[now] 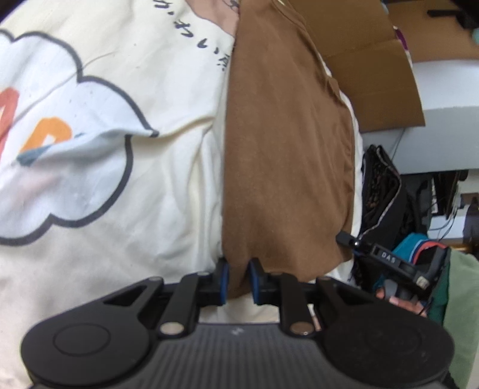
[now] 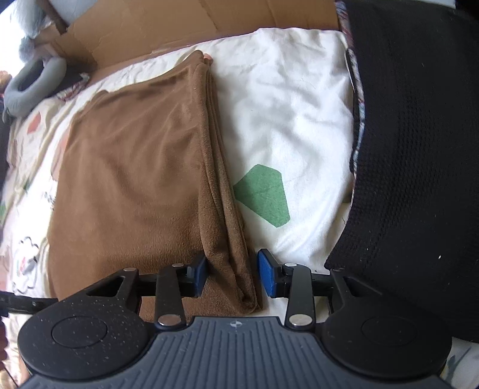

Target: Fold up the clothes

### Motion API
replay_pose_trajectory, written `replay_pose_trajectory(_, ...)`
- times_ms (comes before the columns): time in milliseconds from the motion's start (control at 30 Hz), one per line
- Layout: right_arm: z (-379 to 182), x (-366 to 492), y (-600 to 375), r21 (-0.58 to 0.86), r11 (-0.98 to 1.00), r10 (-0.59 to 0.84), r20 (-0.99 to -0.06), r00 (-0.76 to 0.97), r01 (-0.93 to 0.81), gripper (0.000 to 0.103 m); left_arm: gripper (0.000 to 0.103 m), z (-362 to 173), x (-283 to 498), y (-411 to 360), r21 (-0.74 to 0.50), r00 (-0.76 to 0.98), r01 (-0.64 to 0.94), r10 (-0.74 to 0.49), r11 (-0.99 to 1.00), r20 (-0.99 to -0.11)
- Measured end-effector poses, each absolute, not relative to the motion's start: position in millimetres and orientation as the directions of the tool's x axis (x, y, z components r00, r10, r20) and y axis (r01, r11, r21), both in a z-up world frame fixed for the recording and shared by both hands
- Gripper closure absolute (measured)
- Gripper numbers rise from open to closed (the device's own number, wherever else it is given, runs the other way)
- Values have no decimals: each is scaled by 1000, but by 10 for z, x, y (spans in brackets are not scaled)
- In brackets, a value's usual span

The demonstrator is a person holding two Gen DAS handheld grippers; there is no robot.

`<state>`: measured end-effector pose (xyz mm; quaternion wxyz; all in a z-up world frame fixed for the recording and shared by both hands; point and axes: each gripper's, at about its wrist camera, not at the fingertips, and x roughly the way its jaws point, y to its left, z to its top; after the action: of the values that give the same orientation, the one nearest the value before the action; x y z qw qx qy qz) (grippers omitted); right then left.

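Observation:
A brown garment [image 1: 284, 149] lies folded into a long strip on a cream printed bedsheet [image 1: 89, 209]. My left gripper [image 1: 239, 278] is shut on the garment's near end, with the cloth pinched between the blue pads. In the right wrist view the same brown garment [image 2: 134, 179] shows its stacked folded edge running toward me. My right gripper [image 2: 233, 276] stands open astride that edge. Its left pad touches the cloth, while the right pad [image 2: 268, 276] stands clear of it over the sheet.
A black knitted cloth [image 2: 419, 149] covers the right side of the sheet [image 2: 299, 119]. Cardboard [image 2: 179, 24] lies beyond the bed, with a grey neck pillow [image 2: 33, 80] at far left. Dark clothes [image 1: 380, 191] hang off the bed's right edge, near a hand [image 1: 398, 300].

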<state>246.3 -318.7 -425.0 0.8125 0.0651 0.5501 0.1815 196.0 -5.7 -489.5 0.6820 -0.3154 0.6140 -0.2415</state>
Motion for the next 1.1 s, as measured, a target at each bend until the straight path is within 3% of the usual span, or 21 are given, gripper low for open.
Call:
replay_pose_trajectory(67, -4247, 2465, -3188, 312, 923, 373, -868, 327, -225, 61, 89, -4899, 1949, -51, -734, 133, -57, -724, 676, -677)
replay_pose_trajectory(167, -4219, 2476, -3179, 319, 919, 381, -868, 318, -231, 78, 97, -4867, 1965, 23, -744, 120, -49, -735, 667, -667)
replay_pose_trajectory(300, -4138, 2466, -3129, 299, 923, 365, -877, 311, -242, 87, 98, -4754, 1975, 77, -752, 112, -36, -745, 658, -657)
replay_pose_trajectory(567, -3957, 2443, -3171, 344, 918, 392, -867, 307, -198, 90, 98, -4450, 2004, 245, -779, 106, -30, -773, 626, -626)
replay_pose_trajectory(1100, -3976, 2028, -3064, 531, 843, 538, -823, 185, -90, 90, 99, -4226, 2119, 797, -732, 101, -46, -726, 679, -680)
